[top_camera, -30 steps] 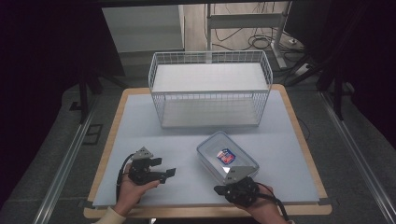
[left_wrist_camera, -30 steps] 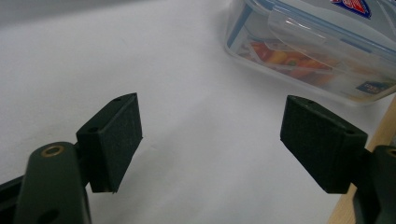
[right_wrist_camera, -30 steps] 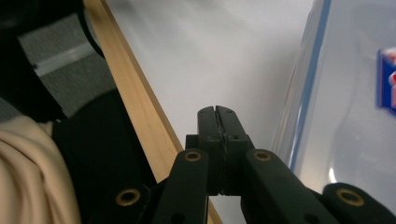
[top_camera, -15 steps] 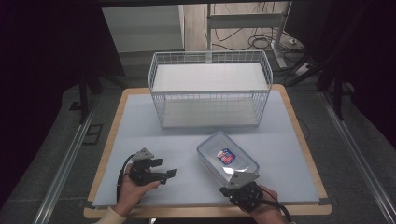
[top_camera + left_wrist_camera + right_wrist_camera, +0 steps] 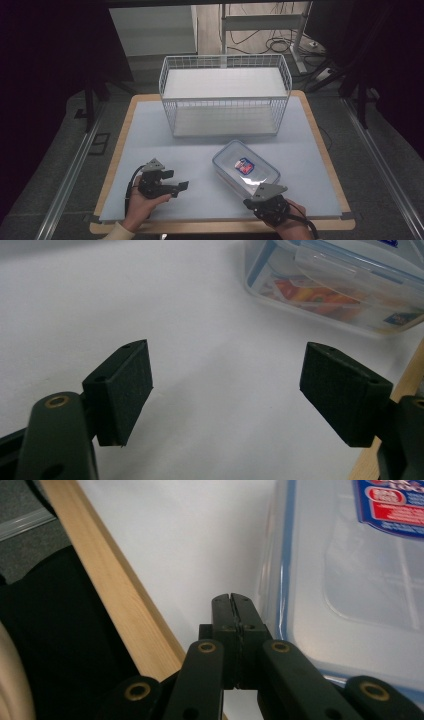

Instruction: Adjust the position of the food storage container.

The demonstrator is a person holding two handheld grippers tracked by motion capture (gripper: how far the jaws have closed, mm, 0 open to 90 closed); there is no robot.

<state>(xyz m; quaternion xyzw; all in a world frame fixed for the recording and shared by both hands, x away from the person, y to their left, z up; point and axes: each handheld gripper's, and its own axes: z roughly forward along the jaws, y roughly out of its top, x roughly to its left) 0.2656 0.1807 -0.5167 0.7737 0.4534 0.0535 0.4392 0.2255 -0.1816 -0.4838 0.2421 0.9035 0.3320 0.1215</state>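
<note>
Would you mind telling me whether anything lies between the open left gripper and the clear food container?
Nothing visible does. Between the left gripper and the clear food container there is bare white table surface.

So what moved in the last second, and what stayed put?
The right tool slid back toward the person's edge of the table, off the near corner of the plastic box, with its jaws shut on nothing. The box itself looks the same, not shifted. The left tool stayed where it was, jaws open and empty, and the wire basket did not move.
</note>
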